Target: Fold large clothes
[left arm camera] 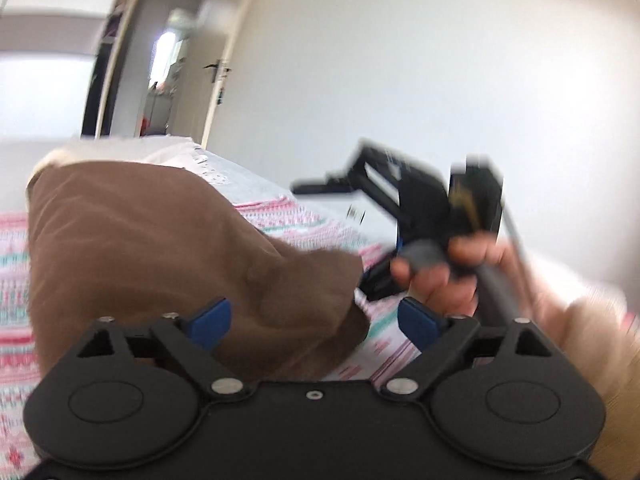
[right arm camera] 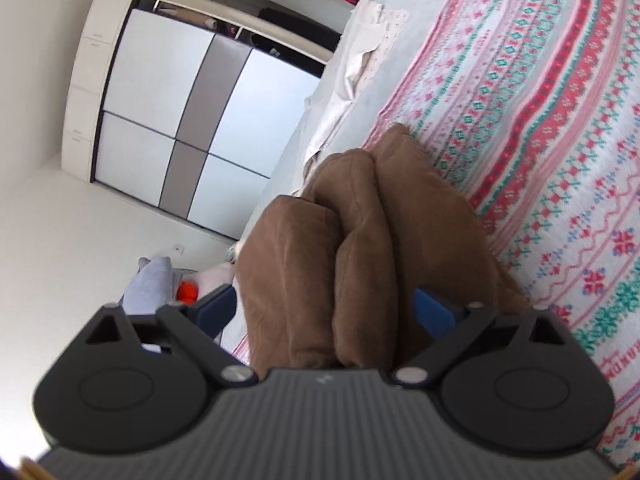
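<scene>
A brown garment (left arm camera: 152, 248) lies bunched in thick folds on a bed with a pink, red and green patterned blanket (left arm camera: 312, 224). My left gripper (left arm camera: 316, 322) is open, its blue fingertips (left arm camera: 210, 322) wide apart, with a brown fold lying between them. The right gripper's black body and the hand holding it (left arm camera: 436, 276) show blurred at the right of the left wrist view. In the right wrist view the brown garment (right arm camera: 352, 248) fills the gap of my right gripper (right arm camera: 328, 306), whose blue pads (right arm camera: 430, 310) stand wide apart on either side of the folds.
A white wall and an open doorway (left arm camera: 168, 64) lie beyond the bed. A wardrobe with white and grey sliding doors (right arm camera: 188, 120) stands past the bed's far edge. Pale sheets (right arm camera: 360, 56) lie at the bed's end. A grey cloth and an orange object (right arm camera: 186, 292) sit at the left.
</scene>
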A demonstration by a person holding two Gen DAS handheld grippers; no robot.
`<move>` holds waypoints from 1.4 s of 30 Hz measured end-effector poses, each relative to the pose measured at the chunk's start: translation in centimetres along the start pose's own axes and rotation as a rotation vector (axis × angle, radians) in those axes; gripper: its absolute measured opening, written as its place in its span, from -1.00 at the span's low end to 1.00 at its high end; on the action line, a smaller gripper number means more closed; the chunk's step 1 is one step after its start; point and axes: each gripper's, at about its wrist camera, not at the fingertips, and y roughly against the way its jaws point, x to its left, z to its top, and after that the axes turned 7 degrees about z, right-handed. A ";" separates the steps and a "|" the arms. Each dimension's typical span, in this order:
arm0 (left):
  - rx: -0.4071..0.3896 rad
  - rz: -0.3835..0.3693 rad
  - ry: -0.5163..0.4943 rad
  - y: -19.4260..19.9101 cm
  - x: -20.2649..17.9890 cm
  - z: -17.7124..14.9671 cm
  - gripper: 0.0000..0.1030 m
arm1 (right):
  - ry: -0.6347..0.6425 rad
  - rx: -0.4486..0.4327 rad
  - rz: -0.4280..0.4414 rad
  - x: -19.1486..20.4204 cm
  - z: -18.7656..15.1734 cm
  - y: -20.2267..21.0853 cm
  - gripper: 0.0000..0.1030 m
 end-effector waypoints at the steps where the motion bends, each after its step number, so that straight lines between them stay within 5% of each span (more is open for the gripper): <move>1: 0.013 -0.003 0.039 0.3 0.8 0.7 0.83 | 0.015 0.009 -0.009 0.2 -0.2 0.2 0.91; 9: 0.011 0.257 0.199 2.4 8.1 3.3 0.98 | 0.052 0.159 -0.054 1.6 2.1 -2.7 0.96; 16: 0.070 0.325 0.383 0.5 12.5 1.2 0.98 | 0.154 0.343 -0.155 3.7 2.7 -8.7 0.90; 19: 0.080 0.328 0.424 0.2 13.2 0.5 0.99 | 0.311 0.390 -0.285 5.3 1.1 -11.2 0.22; 21: 0.081 0.334 0.455 0.4 13.4 0.3 0.98 | 0.402 0.362 -0.301 6.9 -0.1 -11.5 -0.40; 26: 0.074 0.362 0.485 0.6 13.9 0.2 0.99 | 0.470 0.234 -0.189 12.2 0.0 -8.6 -0.69; 31: 0.073 0.348 0.475 0.3 13.6 0.2 0.99 | 0.459 0.154 -0.109 13.1 2.4 -4.2 -0.71; 37: 0.103 0.294 0.488 -1.4 13.0 -0.2 0.99 | 0.240 0.132 -0.217 1.5 5.1 -2.3 -0.62; 39: 0.123 0.267 0.514 -2.5 13.1 -0.2 0.99 | 0.176 0.135 -0.230 -1.8 4.4 -2.3 -0.10; 42: 0.143 0.212 0.584 -4.5 14.0 0.0 0.99 | 0.091 0.128 -0.131 -3.6 4.6 -1.1 0.22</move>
